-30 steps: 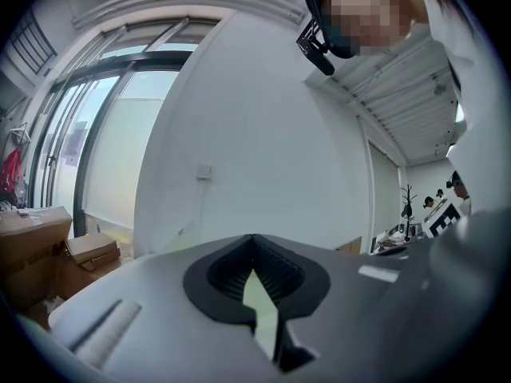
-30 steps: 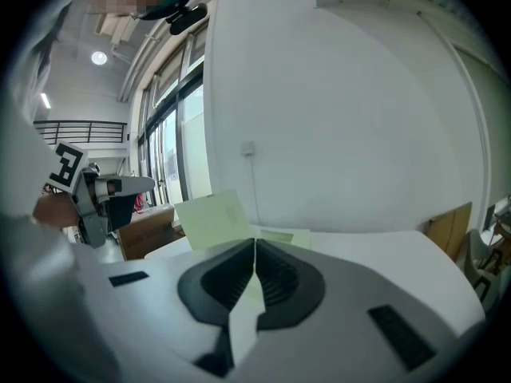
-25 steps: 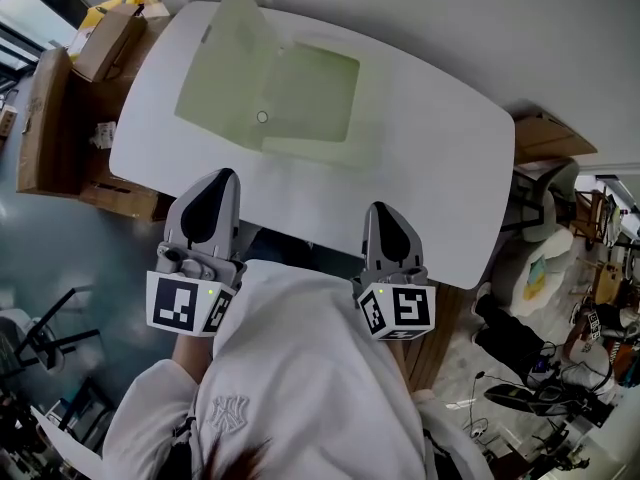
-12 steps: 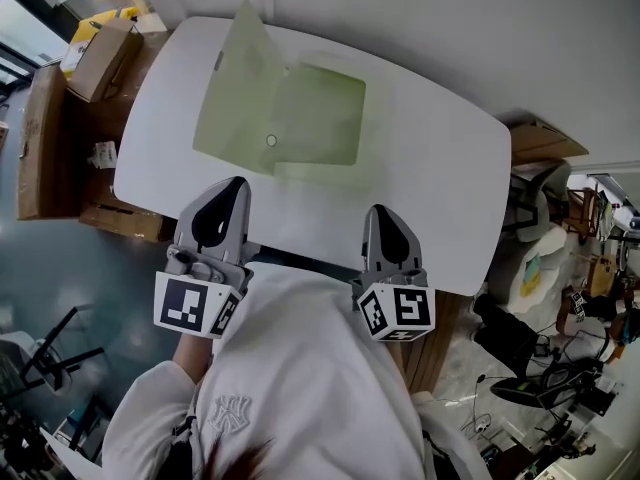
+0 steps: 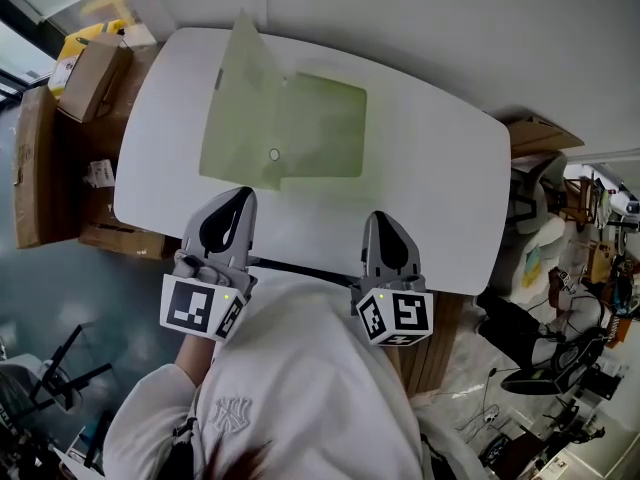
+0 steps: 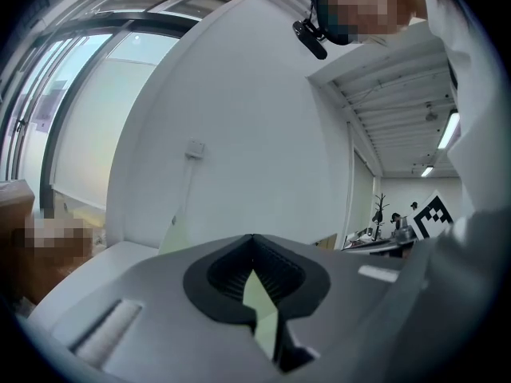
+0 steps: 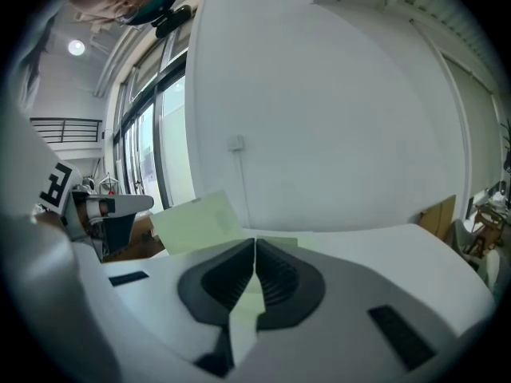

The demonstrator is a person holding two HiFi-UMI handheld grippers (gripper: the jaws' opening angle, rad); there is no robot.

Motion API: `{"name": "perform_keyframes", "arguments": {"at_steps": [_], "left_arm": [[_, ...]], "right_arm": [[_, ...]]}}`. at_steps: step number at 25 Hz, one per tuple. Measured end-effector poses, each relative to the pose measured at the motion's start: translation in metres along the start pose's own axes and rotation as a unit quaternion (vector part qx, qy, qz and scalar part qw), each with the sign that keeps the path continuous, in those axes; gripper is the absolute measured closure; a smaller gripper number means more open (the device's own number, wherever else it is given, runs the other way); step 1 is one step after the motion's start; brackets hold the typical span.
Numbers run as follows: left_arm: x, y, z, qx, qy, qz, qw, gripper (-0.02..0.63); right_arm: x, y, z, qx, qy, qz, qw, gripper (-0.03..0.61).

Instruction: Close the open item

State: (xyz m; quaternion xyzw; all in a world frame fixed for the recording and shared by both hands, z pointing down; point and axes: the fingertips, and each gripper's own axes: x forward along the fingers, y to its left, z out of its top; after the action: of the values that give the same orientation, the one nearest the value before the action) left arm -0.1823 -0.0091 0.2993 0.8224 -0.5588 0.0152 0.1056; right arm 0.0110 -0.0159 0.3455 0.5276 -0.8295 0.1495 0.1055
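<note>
A pale green folder (image 5: 315, 128) lies open on the white table (image 5: 440, 168), its left flap (image 5: 235, 103) standing tilted up, with a small snap button (image 5: 274, 154) near the fold. My left gripper (image 5: 240, 194) hovers at the table's near edge just short of the flap, jaws shut and empty. My right gripper (image 5: 381, 216) sits at the near edge further right, also shut on nothing. In the left gripper view the gripper (image 6: 254, 238) points at the flap (image 6: 172, 234). The right gripper (image 7: 254, 242) faces the raised flap (image 7: 196, 222) too.
Cardboard boxes (image 5: 90, 73) stand on the floor left of the table, with a taller one (image 5: 32, 168) beside them. Another box (image 5: 540, 133) lies off the right end. Chairs and cables (image 5: 560, 348) crowd the floor at right. A white wall (image 5: 450, 28) runs behind the table.
Both grippers have moved forward over the table's near edge, closer to the folder. The folder itself has not moved; both stay shut.
</note>
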Motion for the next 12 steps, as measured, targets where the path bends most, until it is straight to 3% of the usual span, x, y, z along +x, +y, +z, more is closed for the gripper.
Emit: {"name": "perform_keyframes", "arguments": {"at_steps": [8, 12], "left_arm": [[-0.006, 0.013, -0.012, -0.006, 0.016, 0.025, 0.9995, 0.604], [-0.016, 0.023, -0.018, 0.002, 0.024, 0.062, 0.9978, 0.604]], "right_arm": [[0.013, 0.005, -0.004, -0.002, 0.012, 0.018, 1.000, 0.568], [0.018, 0.002, 0.001, -0.010, 0.013, 0.030, 0.999, 0.568]]}}
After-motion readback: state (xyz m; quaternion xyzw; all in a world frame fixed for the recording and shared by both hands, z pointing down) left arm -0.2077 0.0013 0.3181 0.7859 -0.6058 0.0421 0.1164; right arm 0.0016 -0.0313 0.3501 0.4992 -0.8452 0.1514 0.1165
